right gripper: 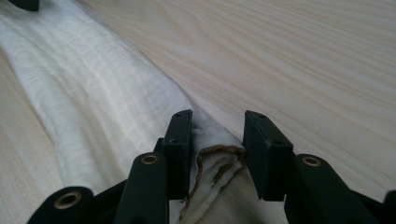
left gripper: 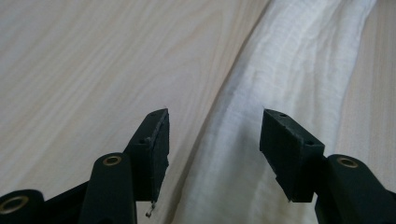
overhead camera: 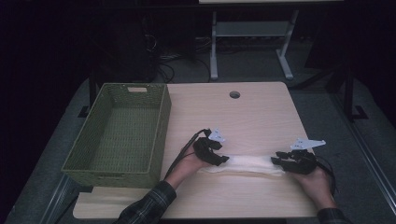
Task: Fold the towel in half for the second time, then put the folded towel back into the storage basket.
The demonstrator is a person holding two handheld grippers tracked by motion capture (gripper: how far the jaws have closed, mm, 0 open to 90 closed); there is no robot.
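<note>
A long, rolled white cloth (overhead camera: 247,164) lies crosswise on the near part of the pale wooden bench (overhead camera: 243,116), with the left hand-held gripper (overhead camera: 223,160) at its left end and the right hand-held gripper (overhead camera: 276,161) at its right end. The left hand-held gripper's jaws stand apart over the cloth with nothing gripped, while the right one's jaws straddle the brown-edged cloth end, part open; whether they press it cannot be told. A green woven plastic basket (overhead camera: 119,135) sits at the bench's left edge, and the room behind is dark, with a grey metal frame (overhead camera: 247,42) on the floor.
</note>
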